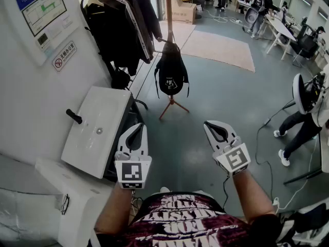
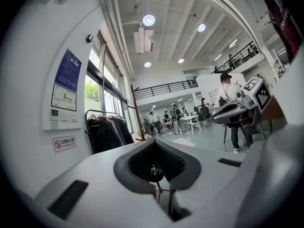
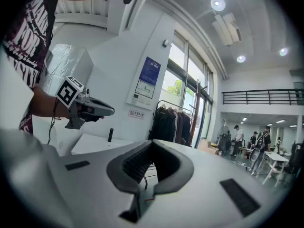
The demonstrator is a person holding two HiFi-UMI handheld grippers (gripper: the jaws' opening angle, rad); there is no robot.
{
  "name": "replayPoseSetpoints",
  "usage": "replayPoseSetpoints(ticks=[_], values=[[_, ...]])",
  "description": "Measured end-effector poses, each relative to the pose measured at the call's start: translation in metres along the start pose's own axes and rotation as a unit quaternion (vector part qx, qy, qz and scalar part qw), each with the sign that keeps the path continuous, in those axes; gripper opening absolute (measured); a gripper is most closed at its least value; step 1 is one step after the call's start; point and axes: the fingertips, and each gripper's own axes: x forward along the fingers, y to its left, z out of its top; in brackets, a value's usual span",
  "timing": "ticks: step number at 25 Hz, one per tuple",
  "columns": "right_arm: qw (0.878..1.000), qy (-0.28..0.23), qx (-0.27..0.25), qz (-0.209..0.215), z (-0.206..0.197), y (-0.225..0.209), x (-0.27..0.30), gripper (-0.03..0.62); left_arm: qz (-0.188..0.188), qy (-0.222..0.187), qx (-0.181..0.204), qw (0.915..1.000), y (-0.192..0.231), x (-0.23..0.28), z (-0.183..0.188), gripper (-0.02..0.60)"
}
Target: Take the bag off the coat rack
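The black bag (image 1: 171,76) hangs straight down from the coat rack (image 1: 168,14), well ahead. It is between the left tool (image 1: 136,130) and the right tool (image 1: 212,125). Both are closed and empty.

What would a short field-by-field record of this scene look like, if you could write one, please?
bag: black, hanging on the coat rack, not yet taken off
coat rack: wooden pole on splayed legs
left hand-held gripper: shut, empty, short of the bag
right hand-held gripper: shut, empty, short of the bag
dark coats: hanging to the left of the coat rack
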Motion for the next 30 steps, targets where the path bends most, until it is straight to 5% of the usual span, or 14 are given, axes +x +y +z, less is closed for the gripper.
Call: replayPoseSetpoints(ticks=[18,30], values=[[0.991,0.006,0.110,-0.073,-0.006,0.010,0.008,0.003,-0.023,-0.010,-0.030,0.9992,0.008,0.001,-0.021,0.006],[0.994,0.006,0.087,-0.066,-0.006,-0.005,0.025,0.003,-0.026,0.000,-0.007,0.9996,0.016,0.031,-0.038,0.006]])
